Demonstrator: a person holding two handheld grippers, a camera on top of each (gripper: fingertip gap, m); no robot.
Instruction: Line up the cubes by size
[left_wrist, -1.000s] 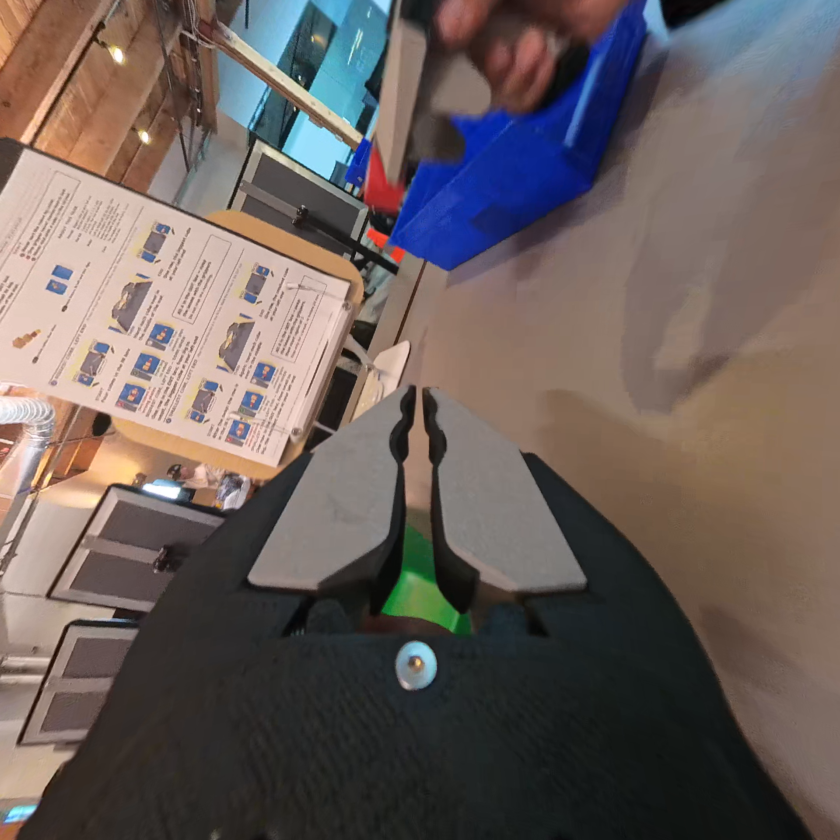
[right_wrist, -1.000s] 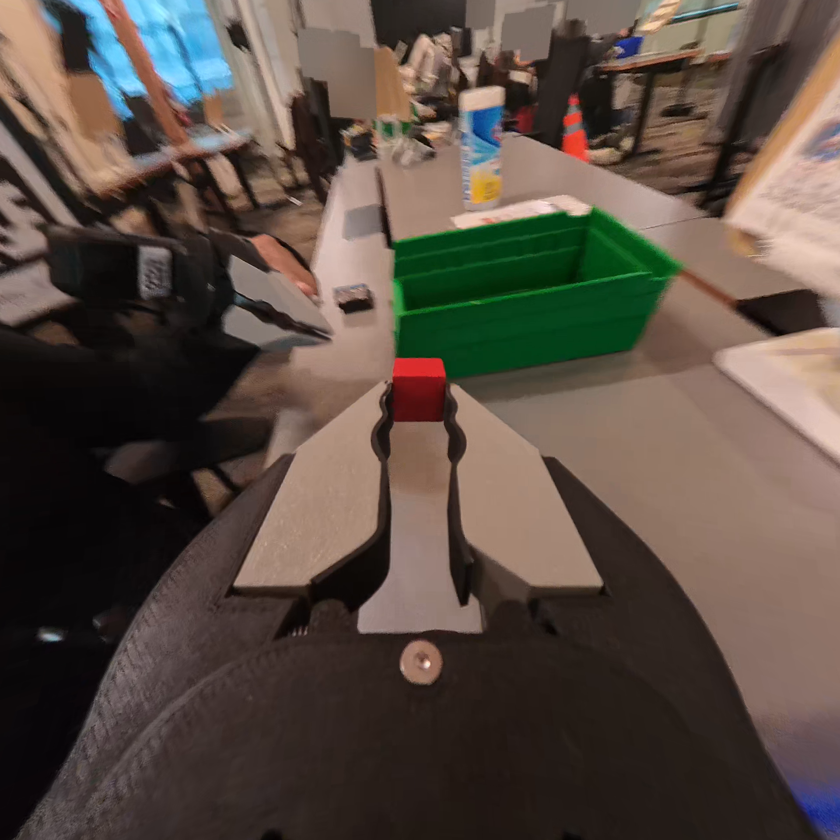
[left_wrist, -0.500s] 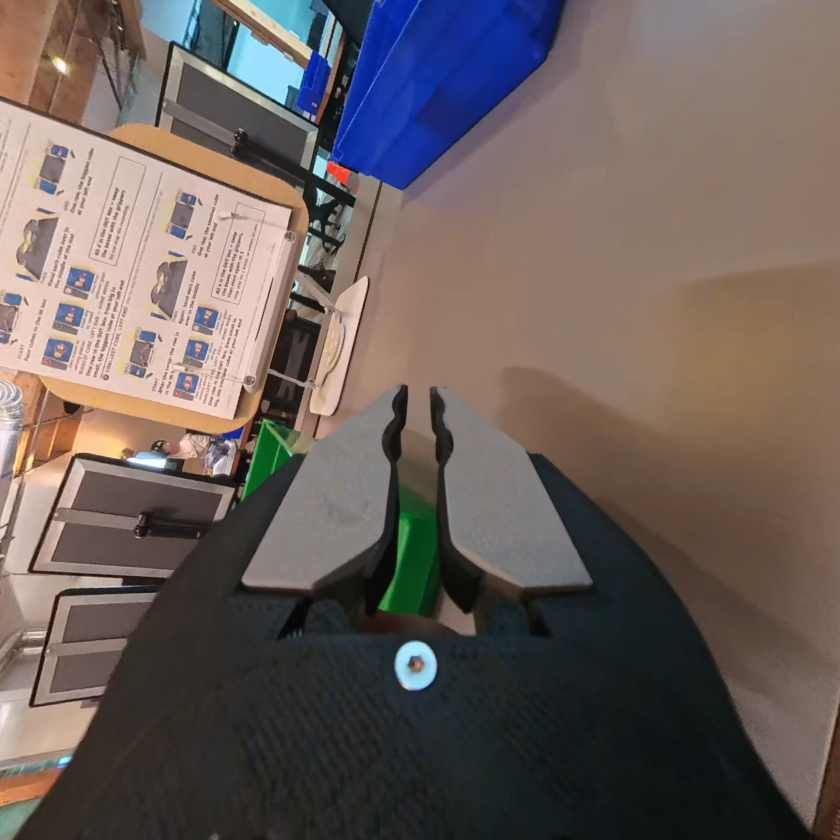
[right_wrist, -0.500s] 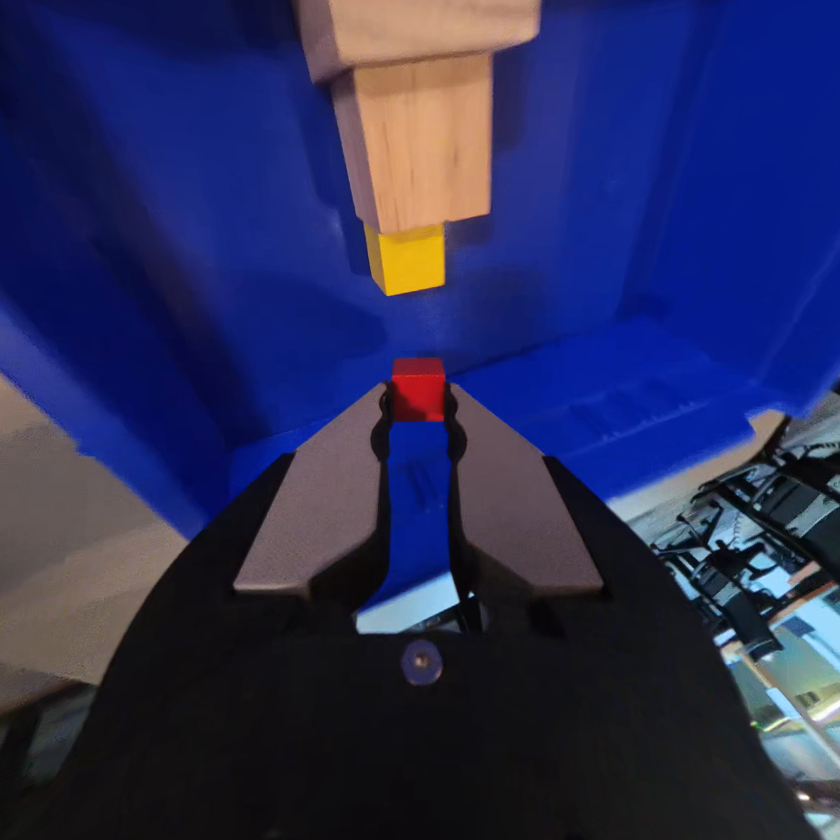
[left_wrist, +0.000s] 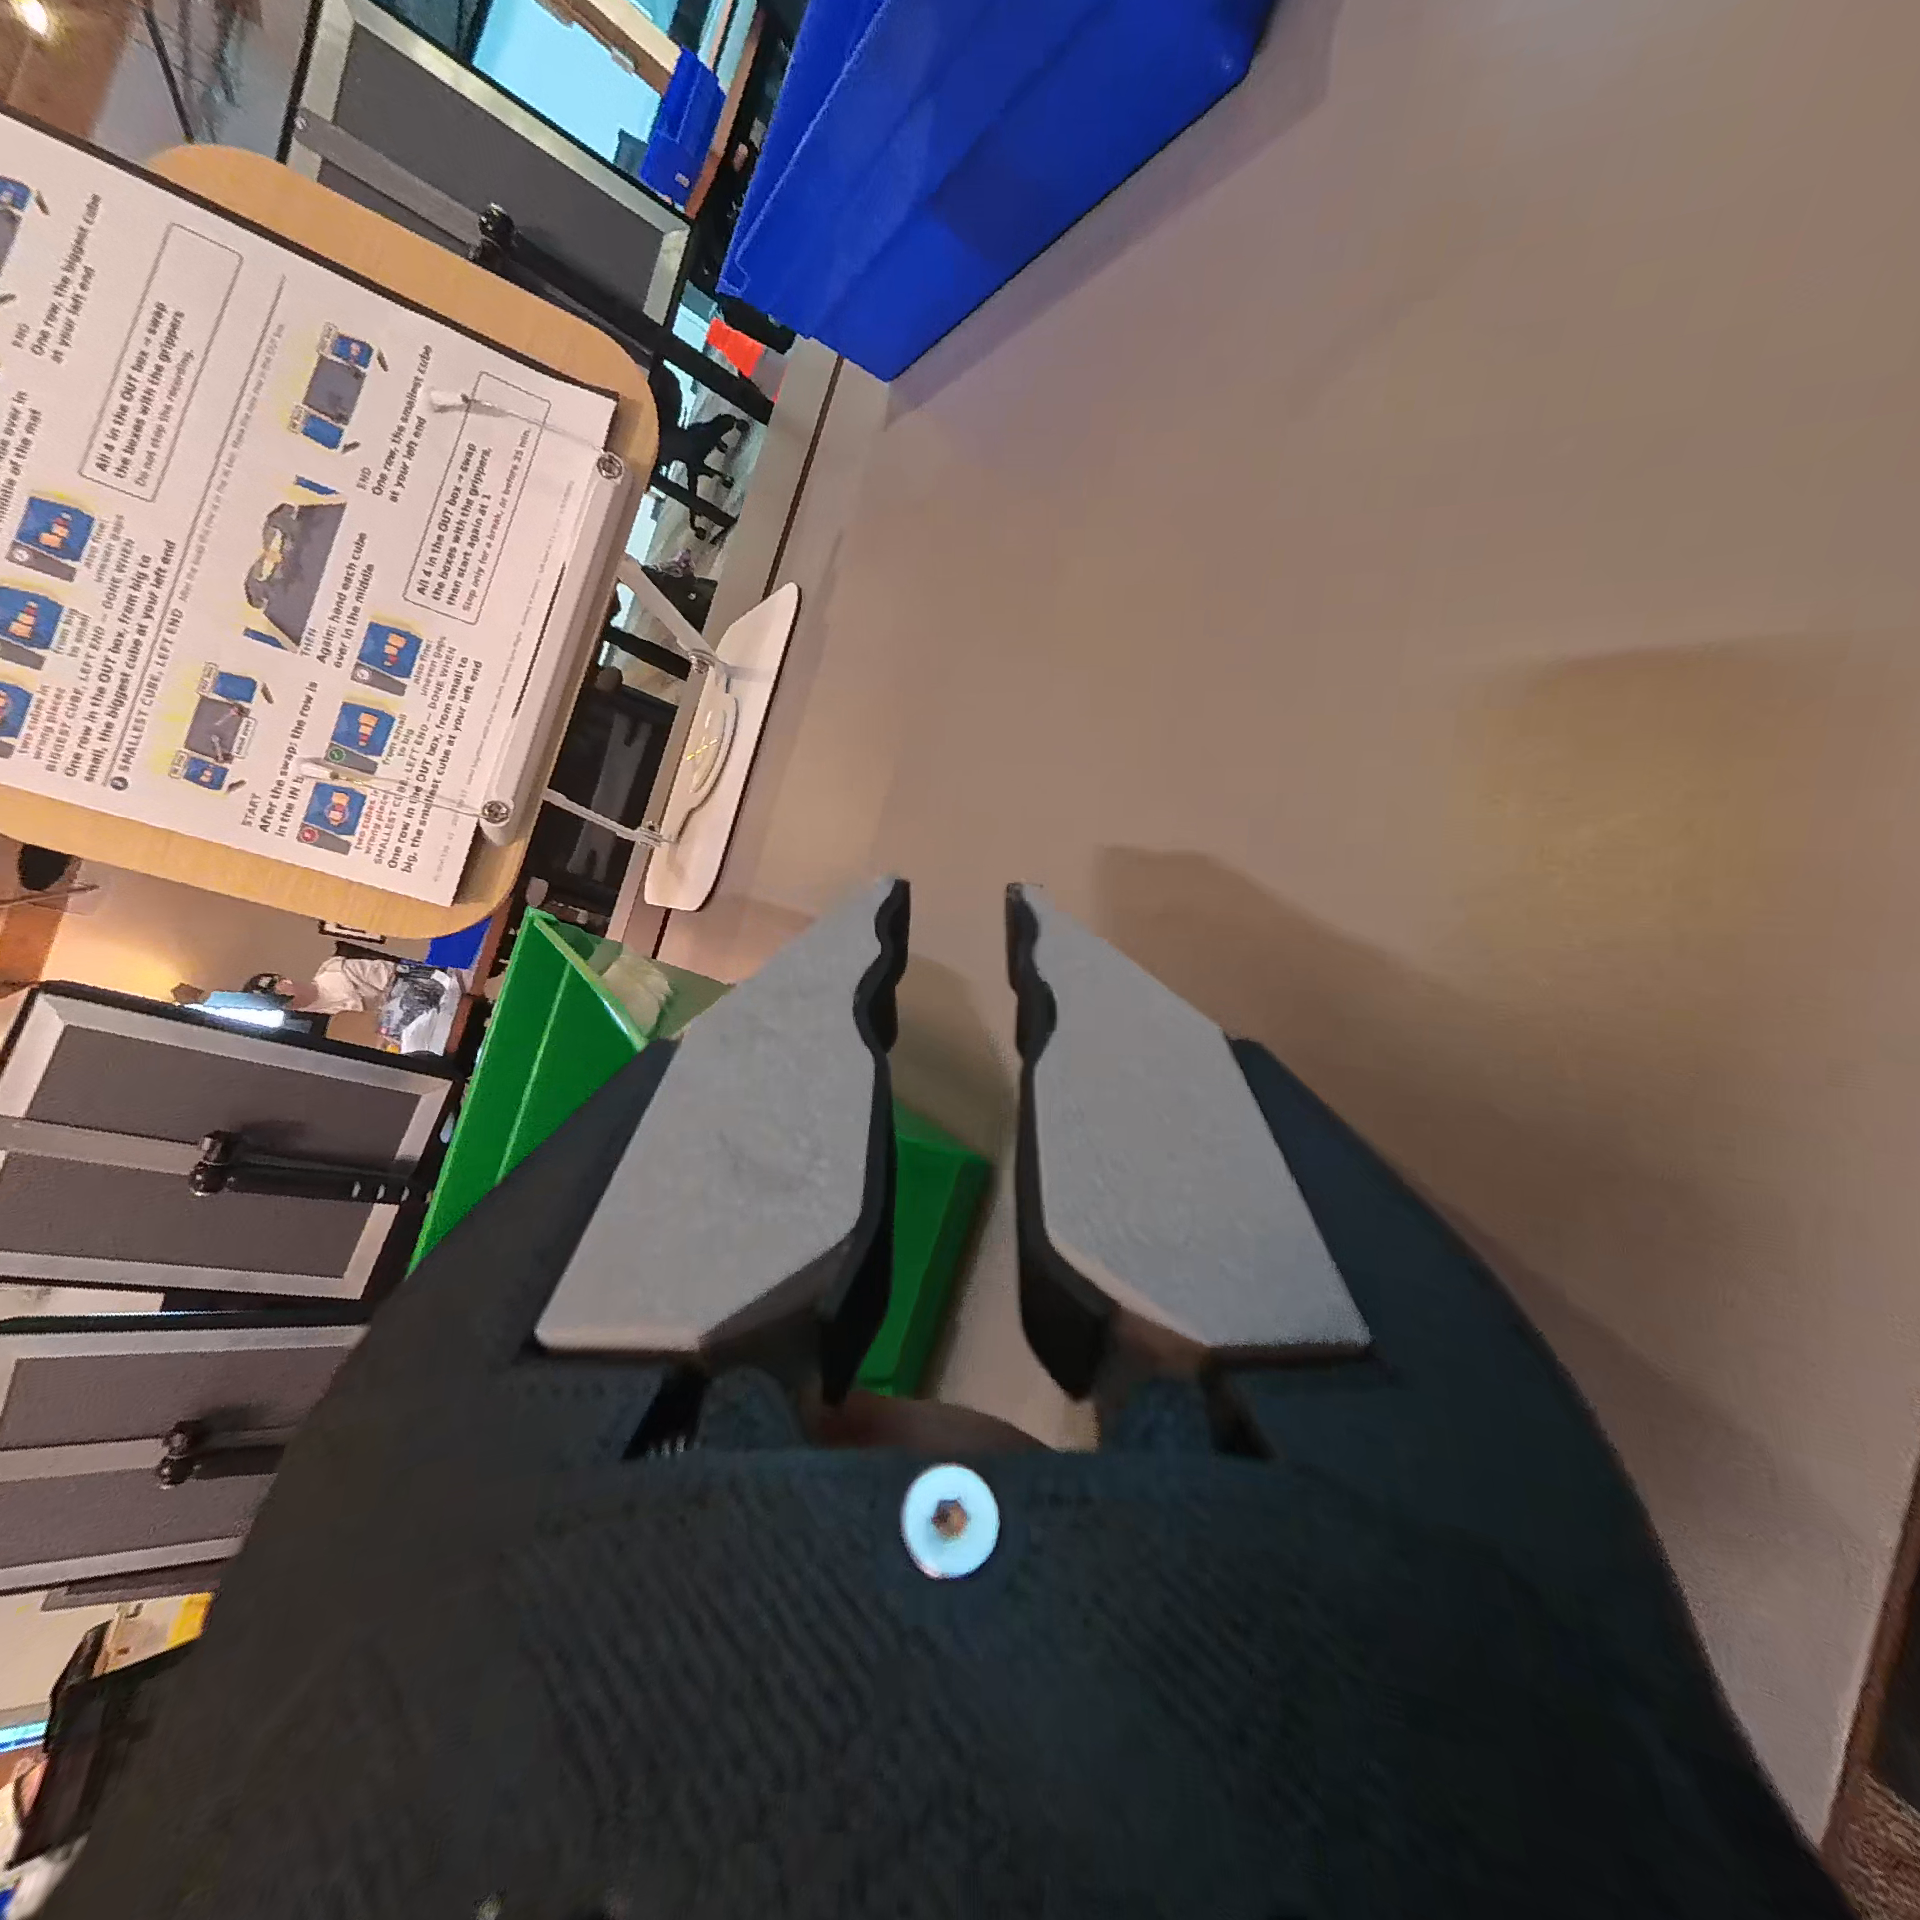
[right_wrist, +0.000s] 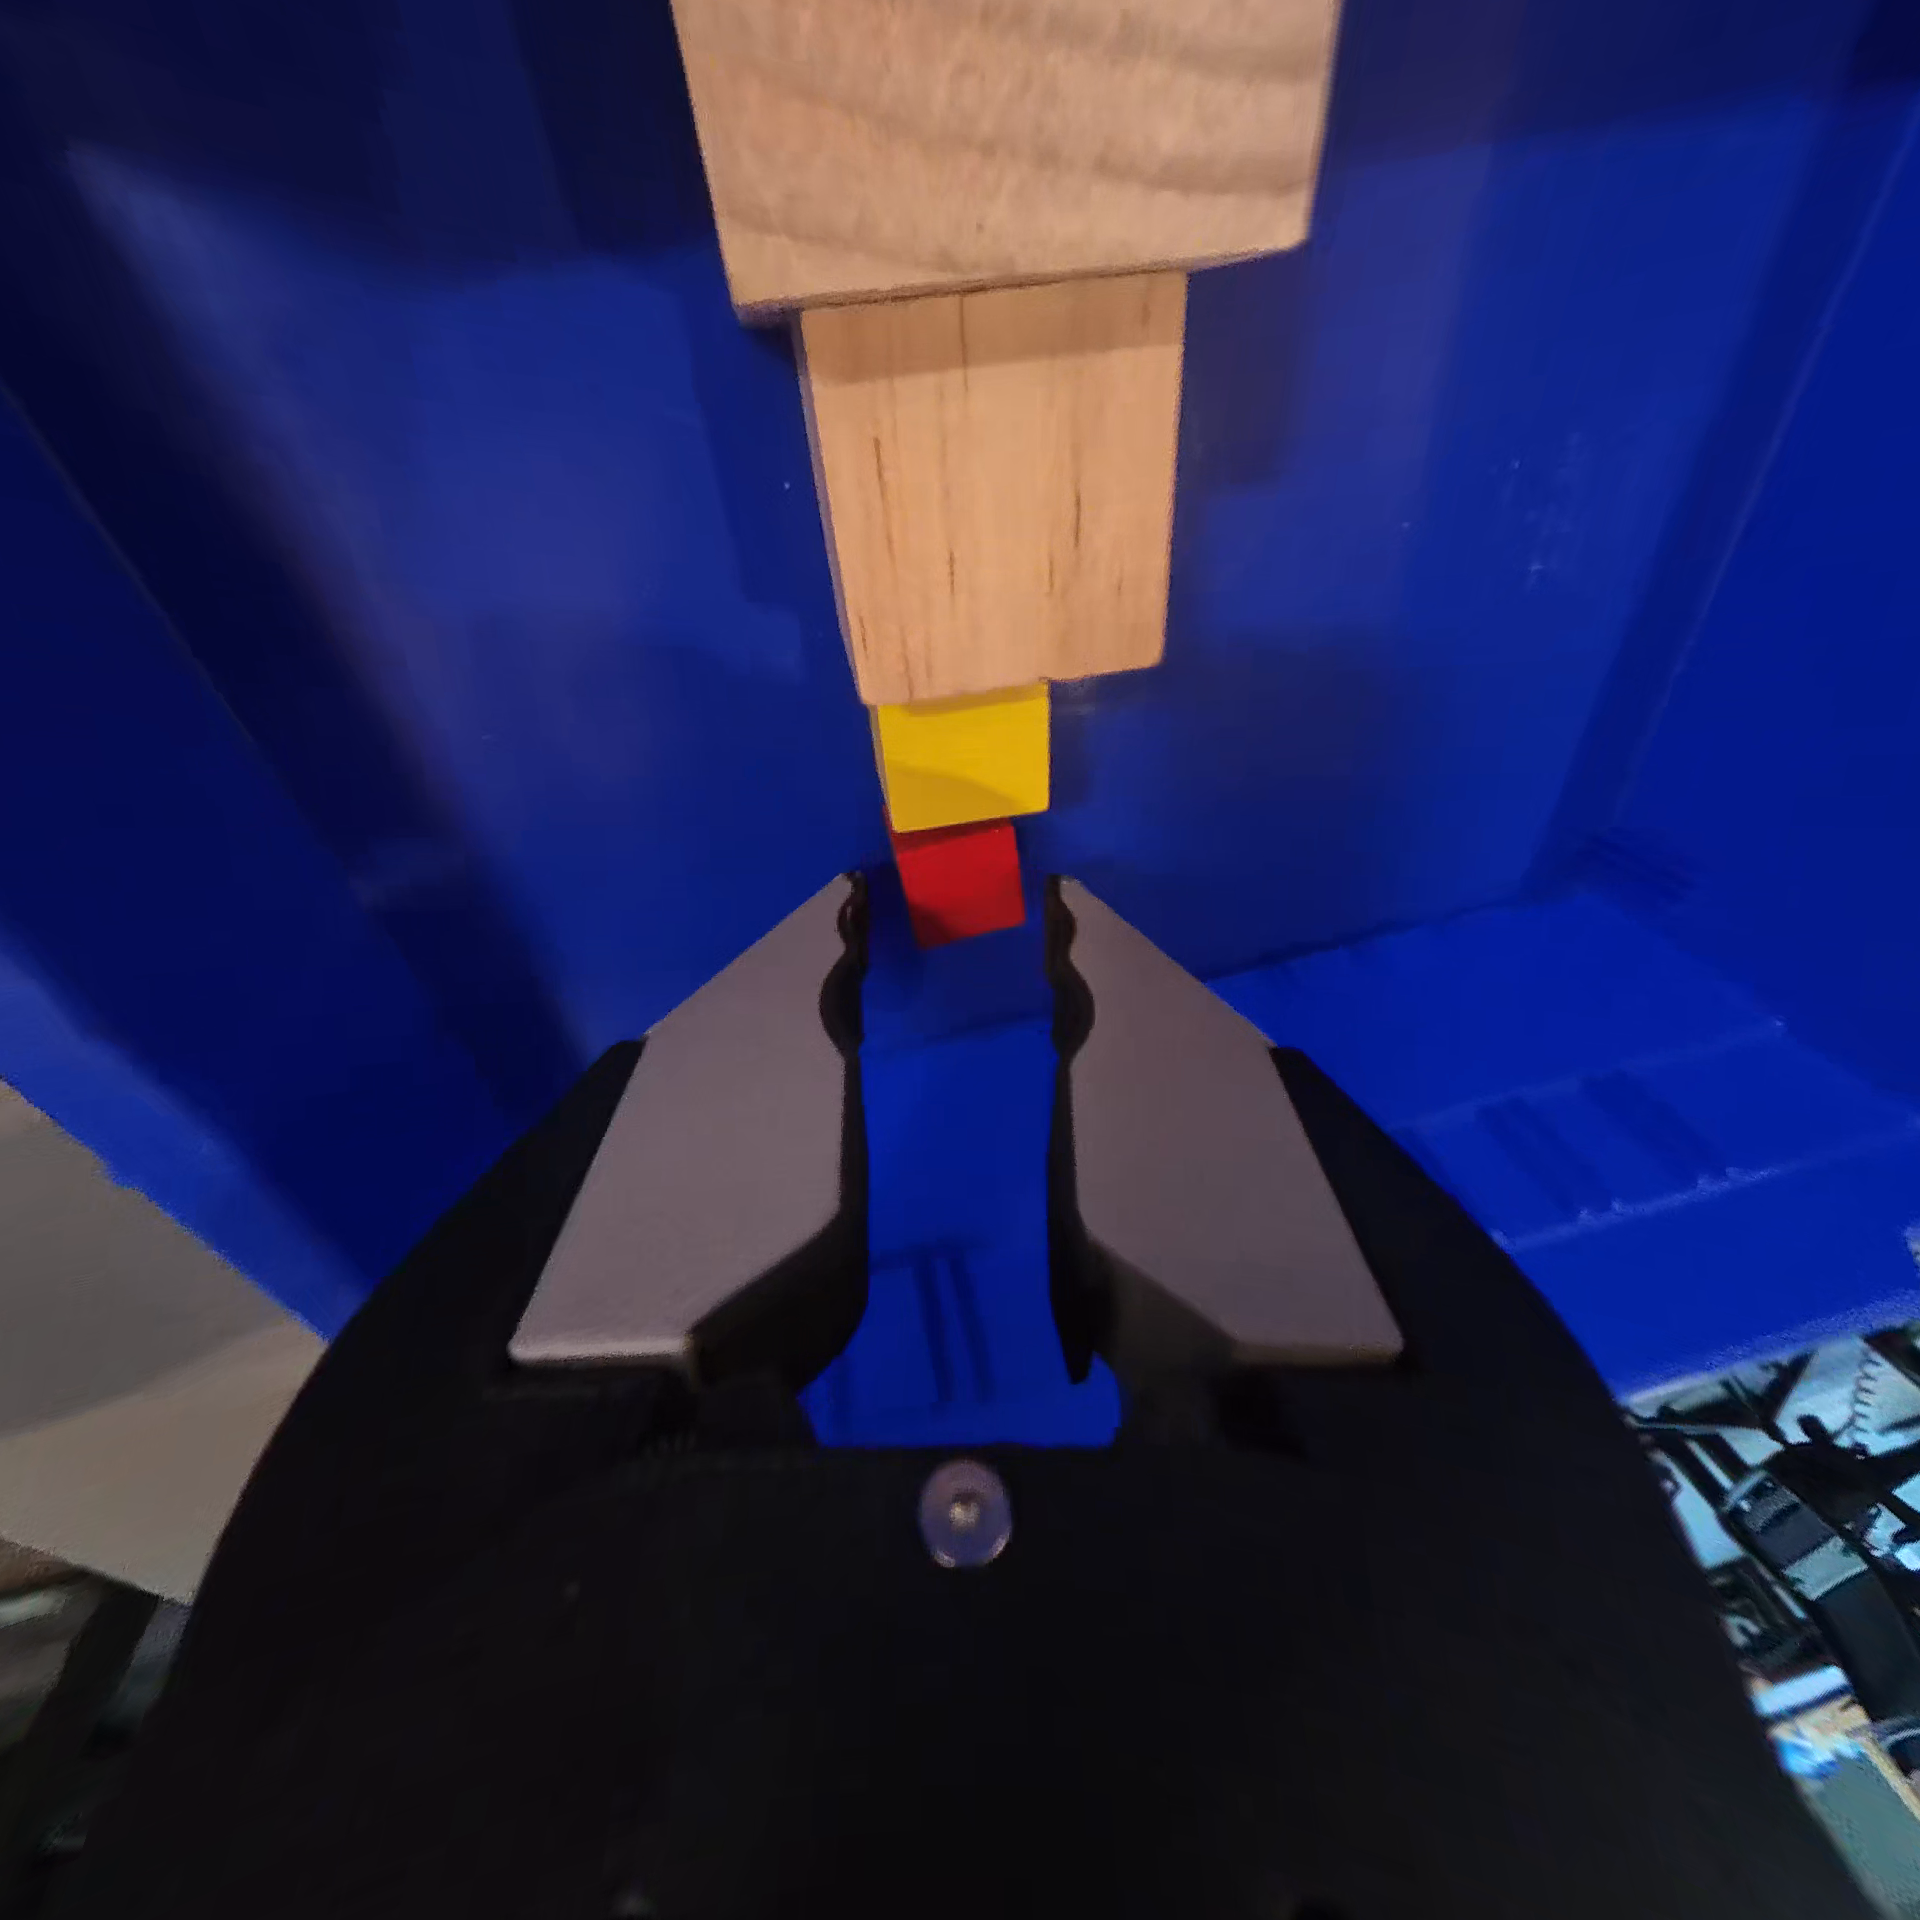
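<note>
Right gripper (right_wrist: 954, 894): jaws parted, gripping nothing; the red cube (right_wrist: 961, 881) sits just past the tips with a gap visible on each side, so it reads as released.
Red cube: smallest of four, lying on the floor of the blue bin (right_wrist: 364, 623), close under the yellow cube (right_wrist: 964, 767); touching or just apart, I cannot tell.
Row: large pale wooden cube (right_wrist: 1003, 135) at the far end, then the medium wooden cube (right_wrist: 1003, 499), then yellow, then red; sizes step down toward the camera, each pressed against or close to the next.
Reason for placement: red at the near end completes the descending order; judged, the row looks finished or nearly so.
Alignment: red cube sits slightly skewed against yellow; a nudge might be wanted.
Left gripper (left_wrist: 956, 904): jaws apart with a narrow gap, empty, held sideways over the grey surface (left_wrist: 1455, 520), away from the work.
Nearby: green bin (left_wrist: 530, 1060) behind the left jaws; instruction sheet on a board (left_wrist: 312, 540) at the surface edge.
Risk: retreating jaws could clip the red cube.
</note>
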